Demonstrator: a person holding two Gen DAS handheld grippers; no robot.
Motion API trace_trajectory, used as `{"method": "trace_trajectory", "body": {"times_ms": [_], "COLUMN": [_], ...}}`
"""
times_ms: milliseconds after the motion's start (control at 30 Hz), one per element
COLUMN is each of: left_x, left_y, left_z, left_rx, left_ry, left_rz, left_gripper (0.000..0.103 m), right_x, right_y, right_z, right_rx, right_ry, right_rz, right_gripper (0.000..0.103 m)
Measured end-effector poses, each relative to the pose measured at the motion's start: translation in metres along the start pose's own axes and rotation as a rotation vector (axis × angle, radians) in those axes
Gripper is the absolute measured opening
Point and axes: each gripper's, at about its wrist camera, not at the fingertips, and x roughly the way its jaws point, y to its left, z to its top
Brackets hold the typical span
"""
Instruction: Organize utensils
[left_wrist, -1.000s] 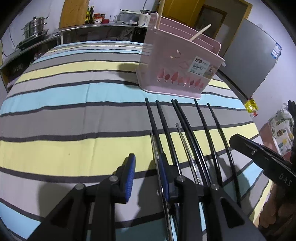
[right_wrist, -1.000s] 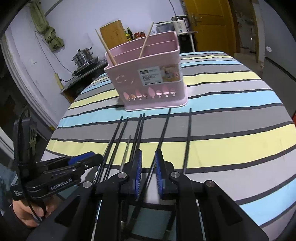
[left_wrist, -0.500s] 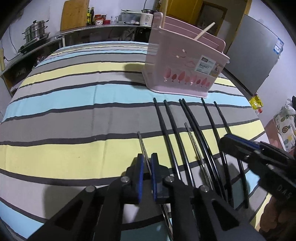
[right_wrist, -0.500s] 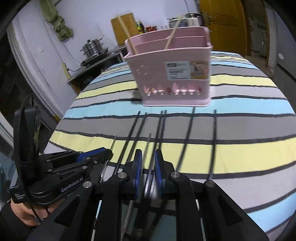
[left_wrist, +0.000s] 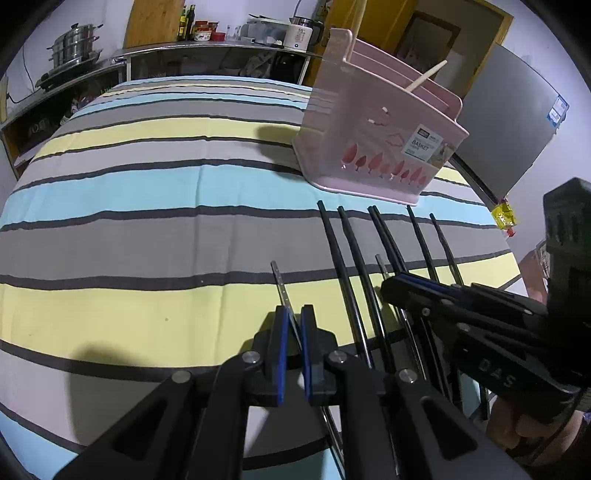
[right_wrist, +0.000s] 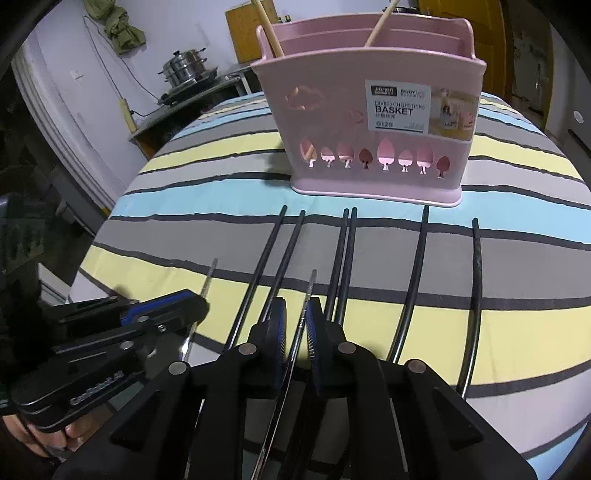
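Left wrist view: left gripper (left_wrist: 292, 328) pinches a steel chopstick (left_wrist: 277, 277); black chopsticks (left_wrist: 341, 266) crowd just right. Right gripper (right_wrist: 295, 325) jaws are closing around a second steel chopstick (right_wrist: 311, 286), the pink basket (right_wrist: 373, 125) well ahead.

The near ends of the black chopsticks (right_wrist: 413, 280) are disappearing under the right gripper (right_wrist: 295, 325) at the bottom of the right wrist frame, so where they end is not showing. The steel chopstick (right_wrist: 308, 291) between its closing blue pads is running out of sight beneath the black body. In the left wrist frame, the other steel chopstick (left_wrist: 282, 291) is vanishing between the left gripper (left_wrist: 291, 332)'s pads. At the lower right edge, a hand (left_wrist: 517, 428) is being cut off. The pink basket (left_wrist: 369, 147)'s top is leaving the upper edge, and its label's small print is staying unreadable.
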Motion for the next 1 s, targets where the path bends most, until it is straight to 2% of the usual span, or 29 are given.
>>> {"method": "trace_trajectory", "body": {"times_ms": [467, 667, 833, 1000], "left_x": [0.011, 0.015, 0.011, -0.011], "left_y": [-0.003, -0.01, -0.008, -0.012], "left_z": [0.016, 0.023, 0.026, 0.034], "left_rx": [0.018, 0.057, 0.038, 0.033], "left_ry": [0.057, 0.082, 0.081, 0.032], "left_rz": [0.001, 0.03, 0.019, 0.002], "left_gripper": [0.008, 0.007, 0.006, 0.005], "right_x": [0.012, 0.012, -0.002, -0.033], "right_y": [0.008, 0.007, 0.006, 0.009], "right_z": [0.015, 0.015, 0.016, 0.024], "right_rx": [-0.028, -0.019, -0.007, -0.012], "right_ry": [0.041, 0.037, 0.006, -0.058], "right_rz": [-0.072, -0.06, -0.031, -0.018], "right_gripper": [0.008, 0.005, 0.005, 0.005]}}
